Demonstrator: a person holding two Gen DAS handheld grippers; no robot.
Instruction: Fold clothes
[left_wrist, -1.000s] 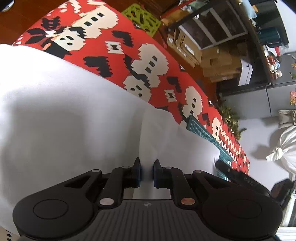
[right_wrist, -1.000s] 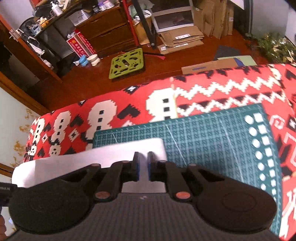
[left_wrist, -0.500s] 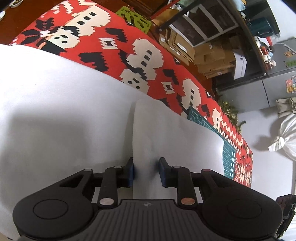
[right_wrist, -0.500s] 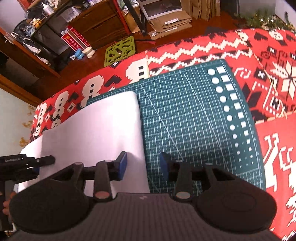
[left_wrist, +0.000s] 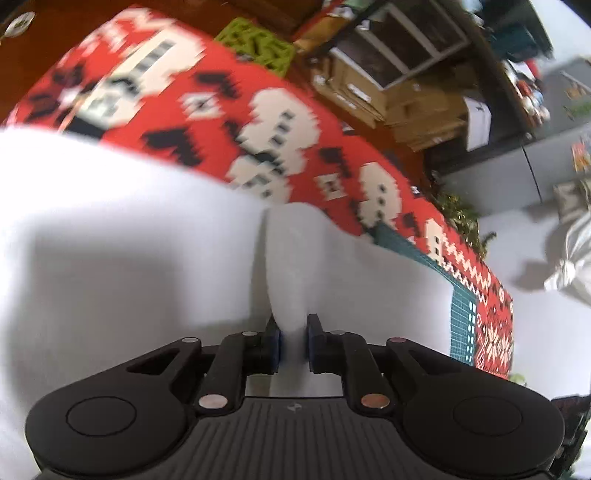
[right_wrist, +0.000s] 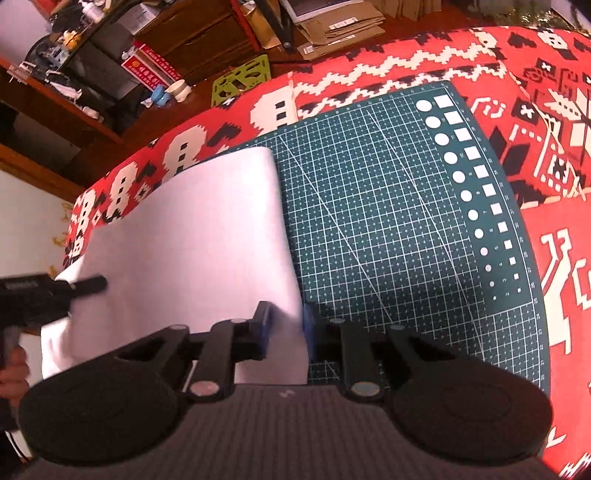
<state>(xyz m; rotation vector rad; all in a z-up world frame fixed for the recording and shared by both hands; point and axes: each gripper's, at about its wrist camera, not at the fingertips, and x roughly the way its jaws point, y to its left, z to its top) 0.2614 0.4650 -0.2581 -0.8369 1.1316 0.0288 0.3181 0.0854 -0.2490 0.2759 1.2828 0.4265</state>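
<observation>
A white cloth (left_wrist: 129, 258) lies over the red patterned tablecloth (left_wrist: 221, 96), partly folded, with a fold line running away from my left gripper (left_wrist: 292, 339). That gripper's jaws are closing and pinch a raised ridge of the cloth between the pads. In the right wrist view the cloth (right_wrist: 192, 236) ends in a straight edge on the green cutting mat (right_wrist: 388, 221). My right gripper (right_wrist: 286, 325) straddles that edge; its jaws are closing with the cloth between them, not visibly squeezed. The left gripper's fingers (right_wrist: 85, 286) show at the far left.
The cutting mat stretches right of the cloth, with more tablecloth (right_wrist: 535, 92) beyond it. A person's hand (right_wrist: 14, 373) holds the left tool. Past the table edge are a wooden floor, a green stool (right_wrist: 240, 81), cardboard boxes (right_wrist: 340, 22) and shelves.
Both grippers let go of the cloth and opened, then began narrowing on it again. The right one moved along to the cloth's edge over the mat; the left one stayed put.
</observation>
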